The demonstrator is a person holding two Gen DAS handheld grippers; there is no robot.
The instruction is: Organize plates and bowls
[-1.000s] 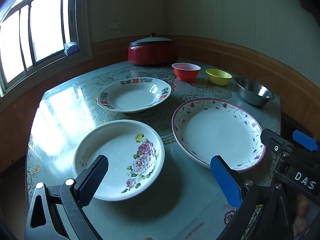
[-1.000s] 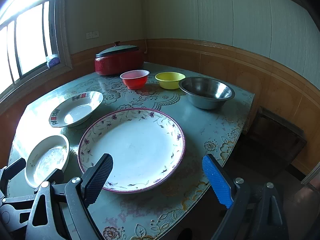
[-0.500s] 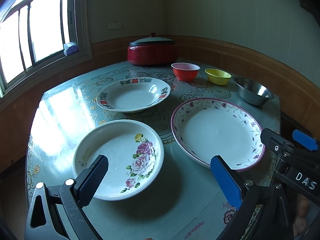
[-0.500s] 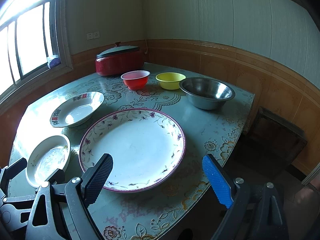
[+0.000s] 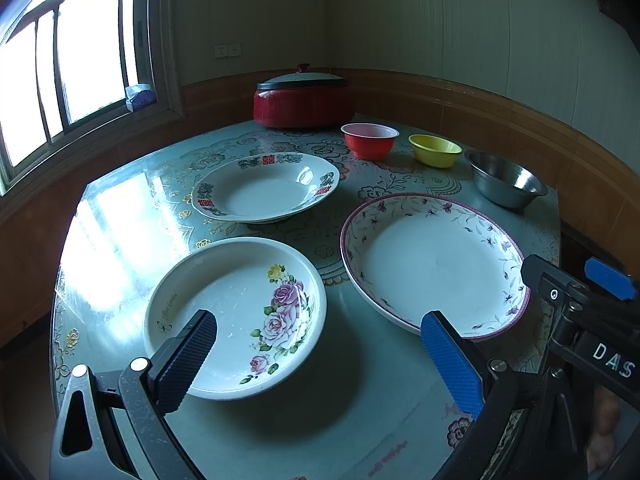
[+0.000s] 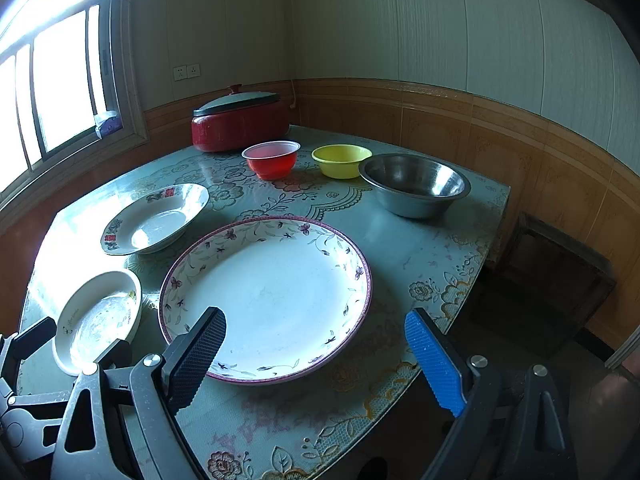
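Observation:
Three plates lie apart on the table: a rose-print deep plate (image 5: 240, 312) (image 6: 96, 320) nearest the left, a large purple-rimmed plate (image 5: 432, 264) (image 6: 272, 292), and a red-marked deep plate (image 5: 264, 188) (image 6: 156, 218) farther back. Behind them stand a red bowl (image 5: 370, 141) (image 6: 273, 159), a yellow bowl (image 5: 435, 151) (image 6: 342, 160) and a steel bowl (image 5: 505, 179) (image 6: 414, 184). My left gripper (image 5: 320, 356) hovers open above the near rim of the rose plate. My right gripper (image 6: 316, 360) hovers open over the near edge of the large plate. Neither holds anything.
A red lidded pot (image 5: 304, 100) (image 6: 240, 120) stands at the table's back. The flowered table (image 5: 304, 432) ends close on the right, beside a dark wooden crate (image 6: 560, 280) on the floor. A window (image 5: 60, 60) fills the left wall.
Both views have shifted very slightly; the plates and bowls have not moved, and both grippers stay open.

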